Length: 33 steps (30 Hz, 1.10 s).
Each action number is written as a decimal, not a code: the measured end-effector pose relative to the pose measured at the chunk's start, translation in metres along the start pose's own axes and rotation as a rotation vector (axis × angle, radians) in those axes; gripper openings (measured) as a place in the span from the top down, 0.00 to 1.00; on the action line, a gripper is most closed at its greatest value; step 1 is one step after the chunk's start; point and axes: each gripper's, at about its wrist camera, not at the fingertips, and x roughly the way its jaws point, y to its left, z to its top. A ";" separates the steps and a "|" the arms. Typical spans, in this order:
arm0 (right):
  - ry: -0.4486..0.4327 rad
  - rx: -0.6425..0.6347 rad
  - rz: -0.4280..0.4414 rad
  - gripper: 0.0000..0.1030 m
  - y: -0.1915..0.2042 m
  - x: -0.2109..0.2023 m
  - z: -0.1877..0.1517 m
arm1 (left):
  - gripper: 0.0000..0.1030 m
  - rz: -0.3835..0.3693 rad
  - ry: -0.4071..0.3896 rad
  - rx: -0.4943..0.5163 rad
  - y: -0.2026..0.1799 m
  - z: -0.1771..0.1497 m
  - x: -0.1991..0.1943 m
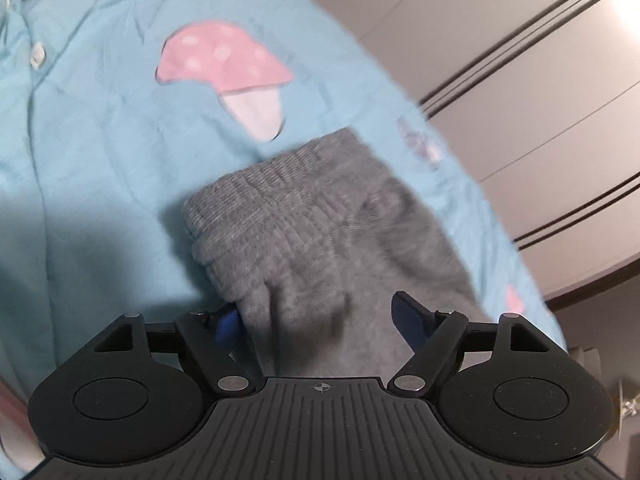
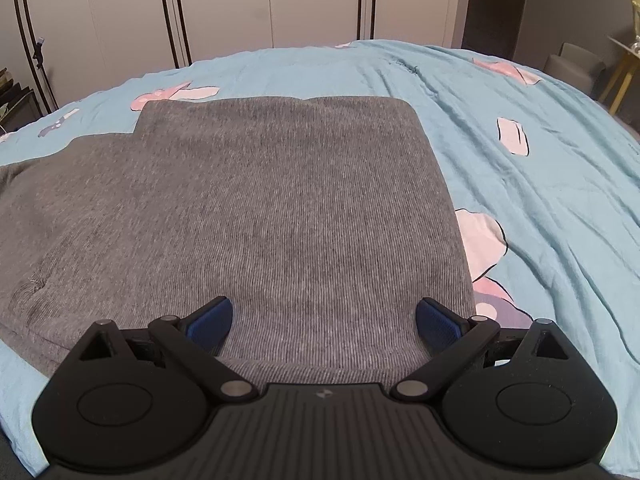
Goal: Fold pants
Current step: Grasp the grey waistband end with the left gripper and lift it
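Note:
The grey knit pants (image 2: 280, 200) lie folded flat on the light blue bed cover (image 2: 540, 180). My right gripper (image 2: 324, 320) is open over their near edge, its blue pads wide apart with the fabric between and under them. In the left wrist view, the ribbed waistband end of the pants (image 1: 320, 220) bunches up toward the camera. My left gripper (image 1: 318, 320) is open around this end. The cloth partly hides its left pad, and the right pad lies clear over the fabric. This view is blurred.
The bed cover (image 1: 100, 120) carries pink mushroom prints and spreads on all sides of the pants. White wardrobe doors (image 2: 280, 0) with dark strips stand behind the bed. A grey chair (image 2: 572, 66) and a yellow-legged table (image 2: 624, 72) stand at the far right.

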 end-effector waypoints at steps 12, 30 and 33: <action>-0.017 0.001 -0.022 0.05 0.003 0.000 0.000 | 0.88 -0.076 -0.063 0.127 -0.026 0.004 -0.020; -0.021 0.006 -0.028 0.05 0.003 0.002 0.001 | 0.33 -0.179 0.032 -0.077 0.028 -0.005 0.014; -0.022 0.007 -0.030 0.05 0.004 0.002 0.001 | 0.25 -0.224 0.039 -0.135 0.030 -0.004 0.009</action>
